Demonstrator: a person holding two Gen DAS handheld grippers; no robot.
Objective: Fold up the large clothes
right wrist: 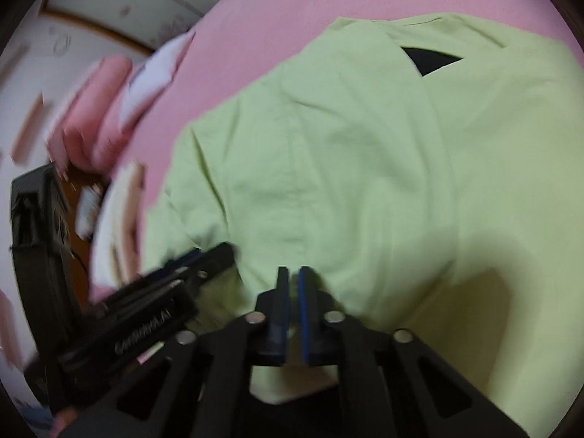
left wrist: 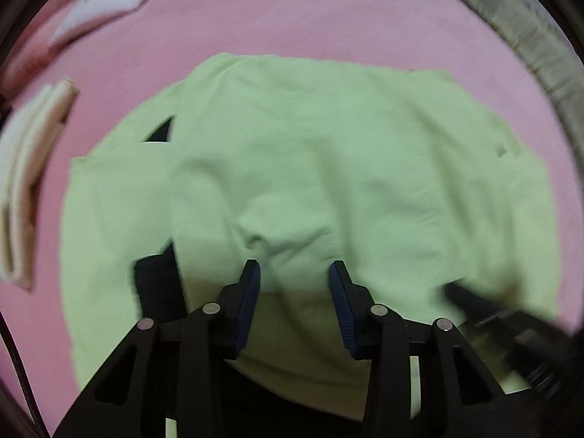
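green shirt [right wrist: 365, 182] beneath right claw [right wrist: 294, 273]

The garment [left wrist: 328, 168] is showing plain pale green, with black [right wrist: 429, 59] peeking through a gap. The bed sheet [left wrist: 292, 18] is looking solid pink. The folded cloth [left wrist: 25, 182] is showing cream. The fingers [left wrist: 250, 299] are showing black with blue pads.

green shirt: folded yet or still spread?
Partly folded. The green shirt has sides turned in over its body on the pink sheet; a dark gap shows at an overlap. No compact fold yet.
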